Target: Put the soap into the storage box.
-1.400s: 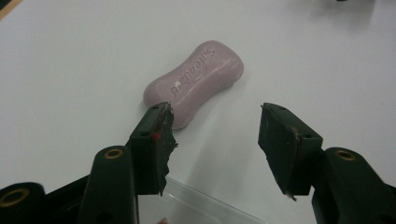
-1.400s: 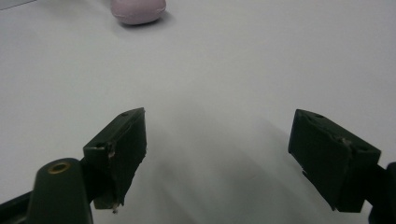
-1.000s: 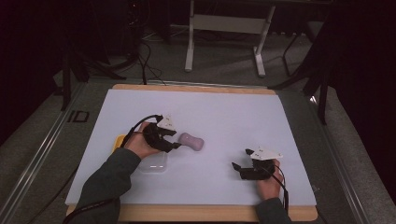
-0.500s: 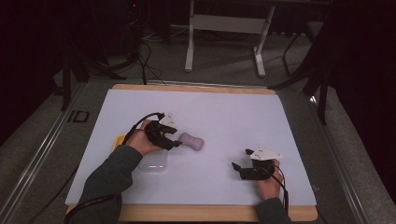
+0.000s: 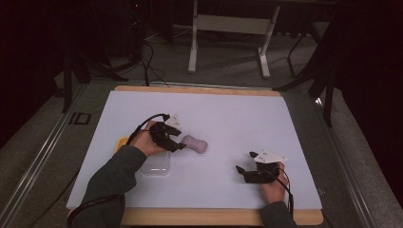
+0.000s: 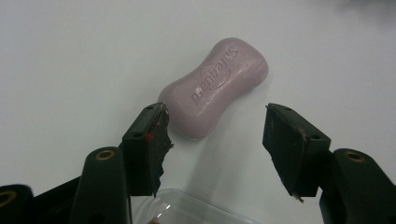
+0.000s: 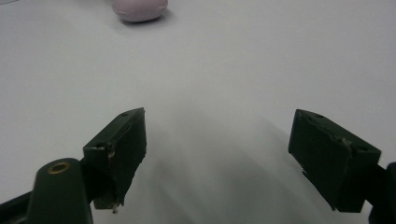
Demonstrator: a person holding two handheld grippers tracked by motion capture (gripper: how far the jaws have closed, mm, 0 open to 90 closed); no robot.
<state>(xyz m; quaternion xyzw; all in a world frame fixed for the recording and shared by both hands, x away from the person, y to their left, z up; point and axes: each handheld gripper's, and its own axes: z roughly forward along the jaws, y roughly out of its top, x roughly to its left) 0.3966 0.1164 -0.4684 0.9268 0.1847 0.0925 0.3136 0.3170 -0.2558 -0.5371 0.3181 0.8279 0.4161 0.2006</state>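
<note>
The left gripper's fingers [image 6: 149,140] have just been opening and stand apart, gripping nothing; on the white worktop [image 5: 228,118] the pink Safeguard soap bar [image 6: 215,84] lies just past them, its near end beside the left finger. A clear plastic container [image 5: 156,166] sits near. The right gripper [image 7: 217,154] has its fingers spread wide, well apart from the soap.

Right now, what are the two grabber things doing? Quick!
Left gripper: open, jaws have just been opening; the pink soap lies on the table at its tips, not pinched.
Right gripper: open, holding nothing.

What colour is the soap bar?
Pale pinkish purple soap; the left gripper view shows it best.
</note>
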